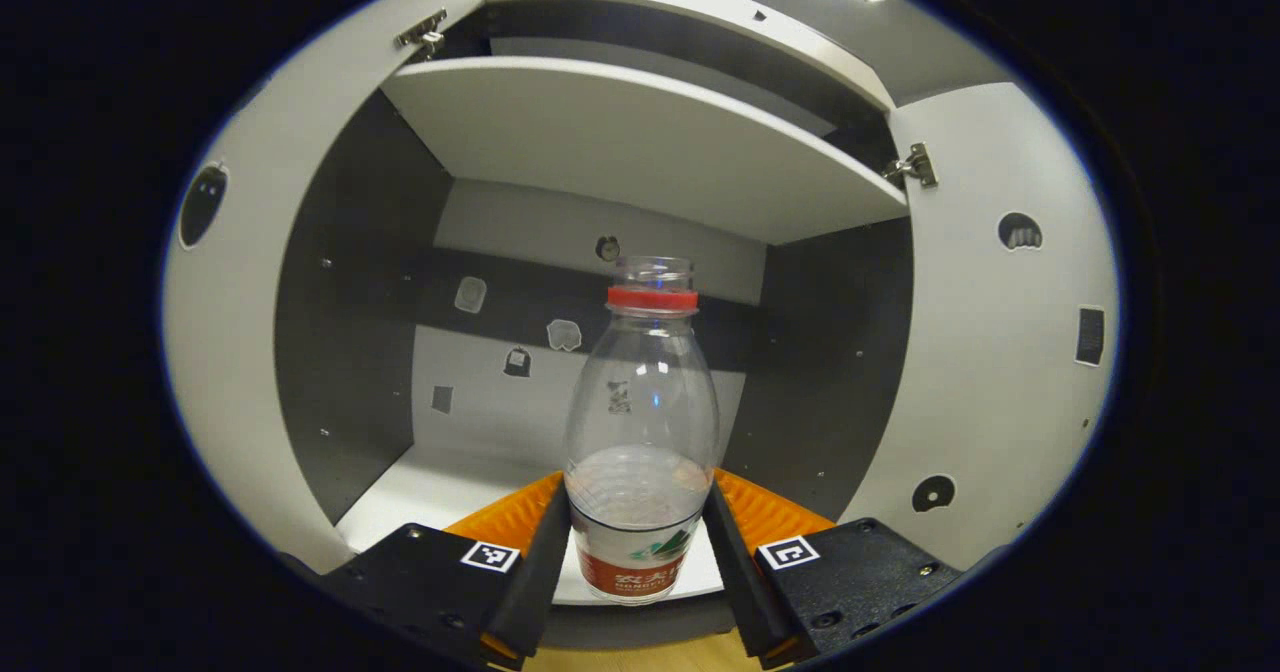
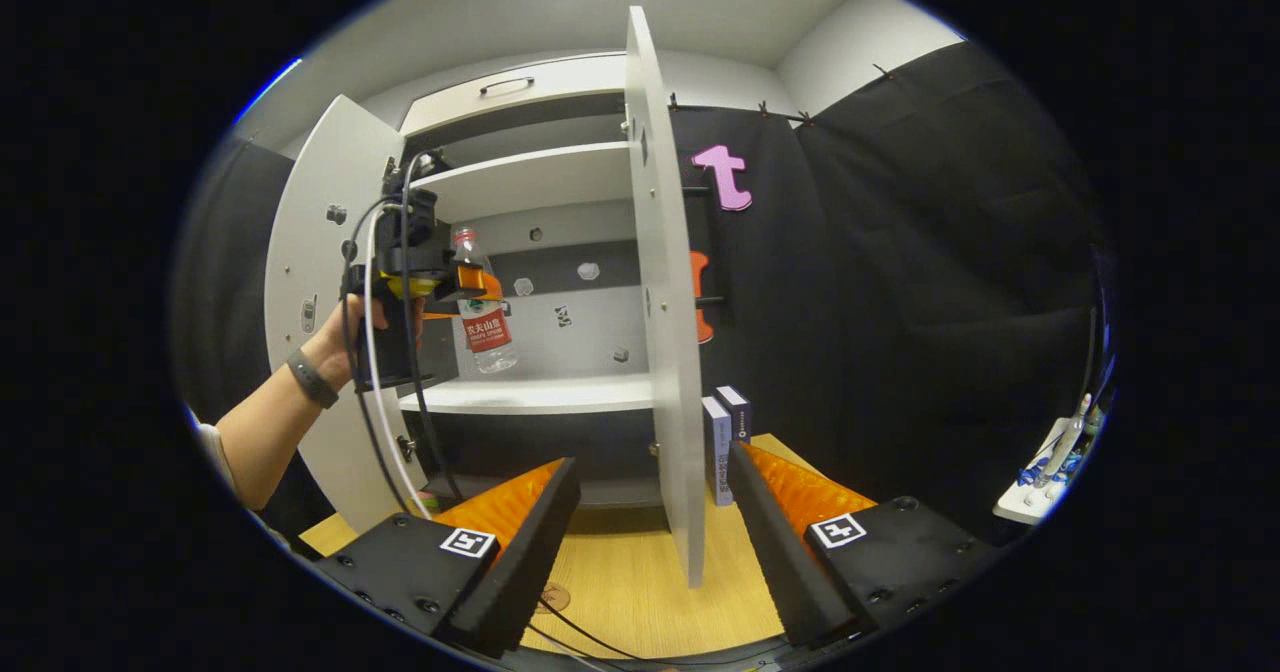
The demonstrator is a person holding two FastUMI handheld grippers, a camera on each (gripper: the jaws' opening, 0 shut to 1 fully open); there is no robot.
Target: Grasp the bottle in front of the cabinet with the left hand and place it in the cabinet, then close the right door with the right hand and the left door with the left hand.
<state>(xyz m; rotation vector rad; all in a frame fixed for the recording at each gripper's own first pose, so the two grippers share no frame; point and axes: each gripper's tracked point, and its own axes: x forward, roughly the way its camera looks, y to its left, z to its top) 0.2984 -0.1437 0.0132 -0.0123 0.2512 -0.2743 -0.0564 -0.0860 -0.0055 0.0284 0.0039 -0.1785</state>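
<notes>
The cabinet (image 1: 650, 142) stands with both doors swung wide. The left gripper (image 1: 640, 542) clamps the bottle (image 1: 642, 432) low, carrying it upright over the shelf (image 2: 530, 394); the right gripper (image 2: 650, 542) waits unclenched, facing the right door (image 2: 665, 302).

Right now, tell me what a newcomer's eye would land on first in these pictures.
First the clear bottle with its red neck ring, clamped upright between the left gripper fingers in front of the cabinet's lower shelf. In the right gripper view, the white right door stands wide open, edge-on to the camera, with the open right gripper low before it over the wooden table.
</notes>
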